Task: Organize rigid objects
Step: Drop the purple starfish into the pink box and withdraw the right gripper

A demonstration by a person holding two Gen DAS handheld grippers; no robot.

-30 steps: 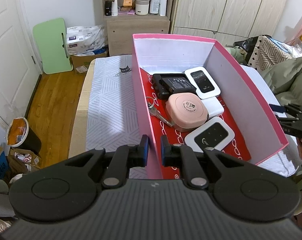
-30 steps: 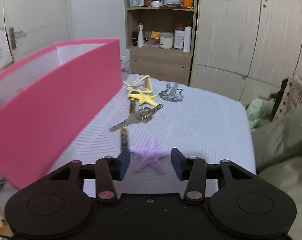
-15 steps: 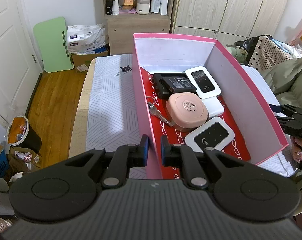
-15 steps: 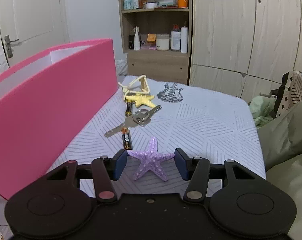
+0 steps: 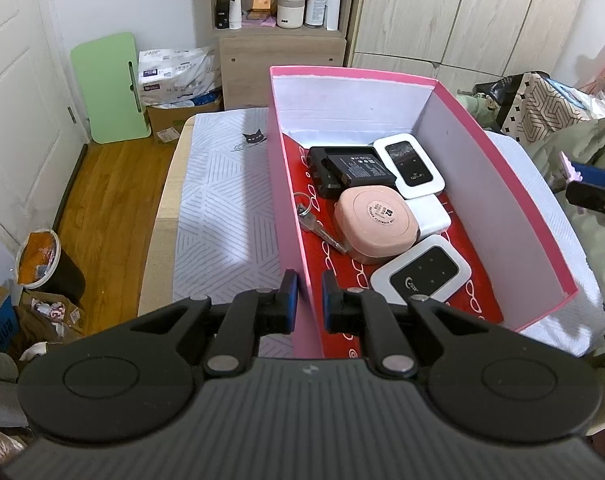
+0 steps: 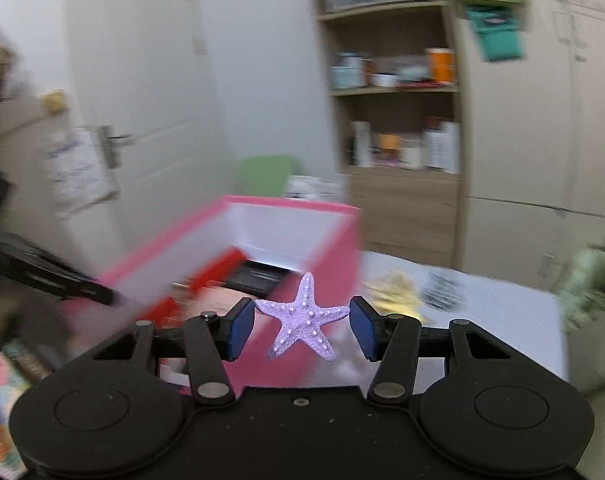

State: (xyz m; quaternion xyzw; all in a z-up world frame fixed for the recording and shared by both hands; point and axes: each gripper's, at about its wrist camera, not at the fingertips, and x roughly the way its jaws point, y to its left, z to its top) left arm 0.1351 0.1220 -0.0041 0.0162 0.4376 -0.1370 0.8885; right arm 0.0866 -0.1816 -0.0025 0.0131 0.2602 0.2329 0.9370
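You are in a home bedroom: a wooden wardrobe (image 5: 442, 12) far right, a toiletry shelf (image 5: 280, 8) beside it, wood floor (image 5: 106, 196) left, a white door (image 5: 10, 92).

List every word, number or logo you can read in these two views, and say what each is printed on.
"02": top of the round pink case in the pink box.
Ring of small print around it: too small to read.
Label on the black battery pack: too small.
Logos on the two white pocket routers: not legible.
Print on the white package by the shelf: too small.
Right wrist view: blurred, nothing readable.
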